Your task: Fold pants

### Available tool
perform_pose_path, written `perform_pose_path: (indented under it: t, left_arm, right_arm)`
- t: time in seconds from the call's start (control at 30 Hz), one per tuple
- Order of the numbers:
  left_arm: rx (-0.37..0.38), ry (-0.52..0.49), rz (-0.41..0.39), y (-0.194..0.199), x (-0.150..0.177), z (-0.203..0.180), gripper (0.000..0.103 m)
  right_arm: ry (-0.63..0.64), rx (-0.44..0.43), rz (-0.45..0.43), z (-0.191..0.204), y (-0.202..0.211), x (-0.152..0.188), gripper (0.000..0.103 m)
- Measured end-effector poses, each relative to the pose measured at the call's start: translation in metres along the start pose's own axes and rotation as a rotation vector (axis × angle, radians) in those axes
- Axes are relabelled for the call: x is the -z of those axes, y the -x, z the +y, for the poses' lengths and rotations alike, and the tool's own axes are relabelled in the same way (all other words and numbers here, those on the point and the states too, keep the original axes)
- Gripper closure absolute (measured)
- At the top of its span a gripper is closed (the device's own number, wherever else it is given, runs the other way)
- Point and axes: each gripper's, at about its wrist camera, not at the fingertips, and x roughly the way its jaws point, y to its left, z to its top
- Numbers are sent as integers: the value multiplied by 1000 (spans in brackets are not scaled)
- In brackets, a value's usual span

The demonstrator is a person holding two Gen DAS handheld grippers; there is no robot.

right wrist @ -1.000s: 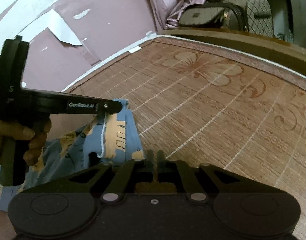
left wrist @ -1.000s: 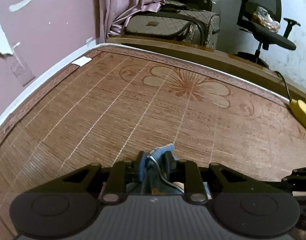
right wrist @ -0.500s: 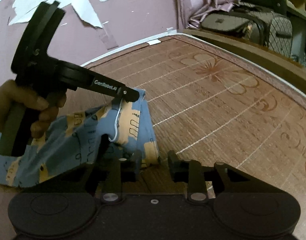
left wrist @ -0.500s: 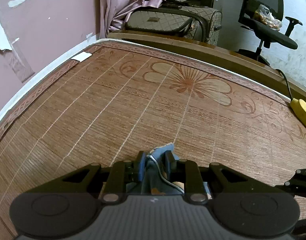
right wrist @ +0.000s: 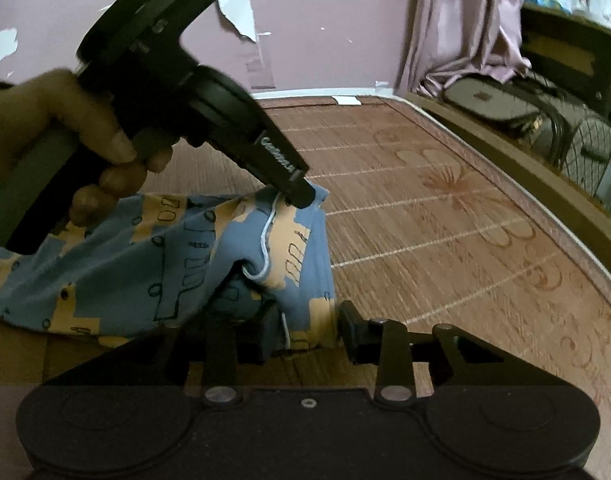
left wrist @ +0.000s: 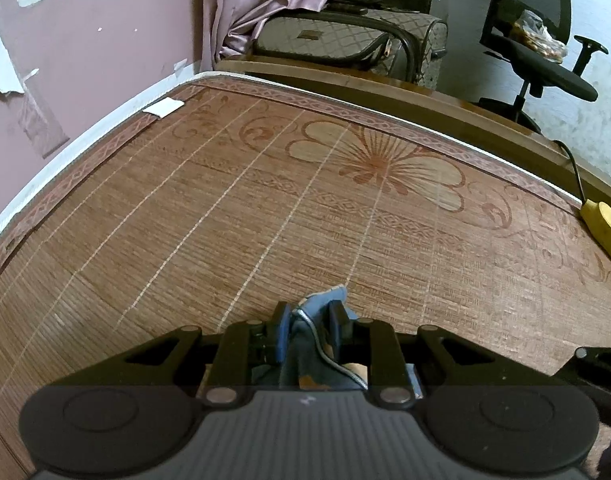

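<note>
The pants [right wrist: 165, 264] are blue with tan patches and a white drawstring [right wrist: 265, 240]. They hang in a bunch above the woven mat [right wrist: 425, 208]. A person's hand [right wrist: 65, 140] holds my left gripper [right wrist: 301, 196], which is shut on the waistband's top edge. In the left wrist view the blue fabric [left wrist: 325, 298] and its cord stick up between the left gripper's [left wrist: 309, 316] pads. My right gripper [right wrist: 307, 332] is below, its jaws apart around the hanging lower edge of the cloth. I cannot see the pads pressing on it.
The mat [left wrist: 265, 220] covers a bed along a pink wall at the left. A yellow power strip [left wrist: 605, 224] lies at the mat's right edge. Beyond the far edge are a quilted bag [left wrist: 337, 36], a curtain [left wrist: 265, 4] and an office chair [left wrist: 545, 72].
My right gripper has rolled and moved in toward the pants. Its jaws went from shut to open and now straddle the hanging edge. The left gripper has kept still, holding the waistband.
</note>
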Motion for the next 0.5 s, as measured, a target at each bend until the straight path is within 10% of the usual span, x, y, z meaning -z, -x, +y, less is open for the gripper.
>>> perform_pose_path:
  t: [0.27, 0.5]
  left_arm:
    - [-9, -1, -34, 7, 2, -7, 86]
    - [-1, -38, -66, 13, 5, -21, 84]
  right_arm:
    - [32, 43, -68, 3, 8, -4, 97]
    - [37, 117, -23, -8, 18, -2, 89]
